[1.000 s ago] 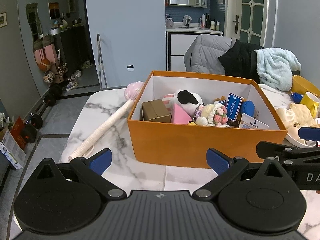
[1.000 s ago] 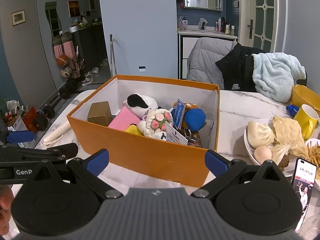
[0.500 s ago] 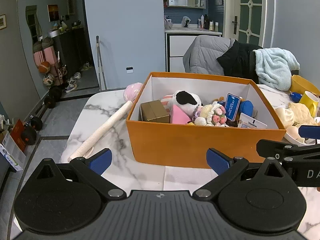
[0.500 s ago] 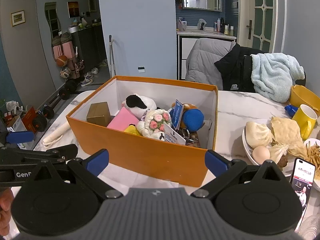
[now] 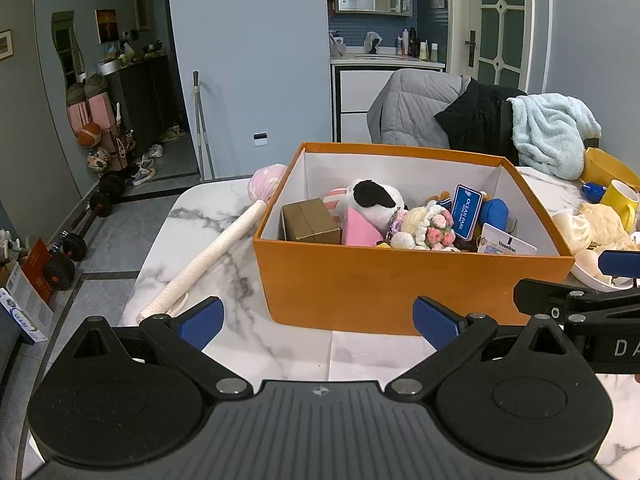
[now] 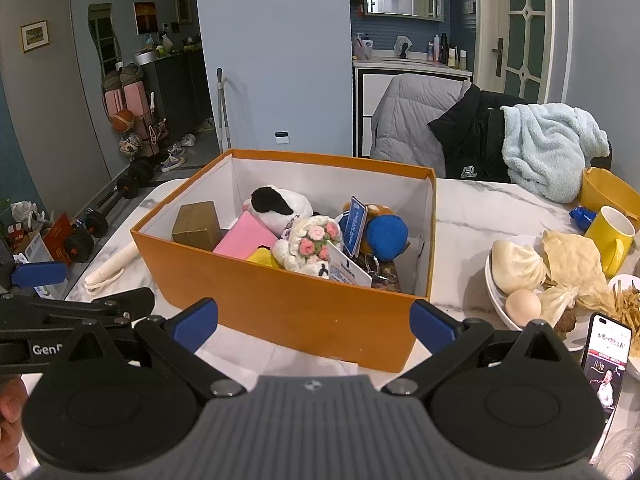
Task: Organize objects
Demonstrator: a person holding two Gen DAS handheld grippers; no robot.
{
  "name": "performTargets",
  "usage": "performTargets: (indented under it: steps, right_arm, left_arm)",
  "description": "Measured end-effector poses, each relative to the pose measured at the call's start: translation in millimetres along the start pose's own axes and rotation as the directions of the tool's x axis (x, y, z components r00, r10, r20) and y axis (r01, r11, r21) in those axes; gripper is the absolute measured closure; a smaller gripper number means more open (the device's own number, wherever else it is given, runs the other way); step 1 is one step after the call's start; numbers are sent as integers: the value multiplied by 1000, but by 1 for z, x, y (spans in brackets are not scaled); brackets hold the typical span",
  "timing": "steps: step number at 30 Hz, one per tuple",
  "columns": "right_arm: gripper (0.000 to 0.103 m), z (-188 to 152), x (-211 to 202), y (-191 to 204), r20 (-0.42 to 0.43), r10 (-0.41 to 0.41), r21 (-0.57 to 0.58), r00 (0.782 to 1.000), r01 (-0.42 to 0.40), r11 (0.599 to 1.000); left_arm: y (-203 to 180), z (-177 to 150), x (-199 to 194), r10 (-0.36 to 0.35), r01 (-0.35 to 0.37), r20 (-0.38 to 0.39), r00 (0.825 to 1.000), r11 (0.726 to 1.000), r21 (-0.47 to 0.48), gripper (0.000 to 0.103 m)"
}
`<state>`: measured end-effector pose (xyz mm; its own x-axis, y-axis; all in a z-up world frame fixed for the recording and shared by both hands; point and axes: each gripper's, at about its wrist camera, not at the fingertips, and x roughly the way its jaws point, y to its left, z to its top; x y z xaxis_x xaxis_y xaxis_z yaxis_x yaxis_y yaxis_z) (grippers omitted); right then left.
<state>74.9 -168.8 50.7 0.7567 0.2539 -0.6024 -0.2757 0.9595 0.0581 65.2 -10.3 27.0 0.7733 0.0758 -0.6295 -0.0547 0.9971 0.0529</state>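
An orange box (image 5: 400,284) (image 6: 304,312) stands on the marble table. It holds a gold box (image 5: 310,222), a panda plush (image 5: 370,198), a pink block (image 6: 244,238), a crocheted bouquet (image 6: 312,242), a blue tag (image 5: 466,210), a blue ball (image 6: 386,236) and a Vaseline card (image 5: 506,244). My left gripper (image 5: 318,320) is open and empty, in front of the box's near wall. My right gripper (image 6: 314,322) is open and empty, just short of the box's near corner.
A long white roller with a pink head (image 5: 216,252) lies left of the box. A plate of buns, egg and pancake (image 6: 520,272), a yellow mug (image 6: 610,232), a yellow bowl (image 6: 604,192) and a phone (image 6: 606,350) are to the right. Chairs draped with jackets (image 6: 460,128) stand behind.
Both views have drifted slightly back from the box. Both grippers stay open and empty.
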Motion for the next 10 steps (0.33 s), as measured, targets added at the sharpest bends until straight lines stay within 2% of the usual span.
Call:
performTargets:
  steps: [10]
  right_arm:
    - [1, 0, 0, 0, -1, 0, 1, 1000, 0, 1000]
  left_arm:
    - [2, -3, 0, 6, -6, 6, 1000, 1000, 6, 0]
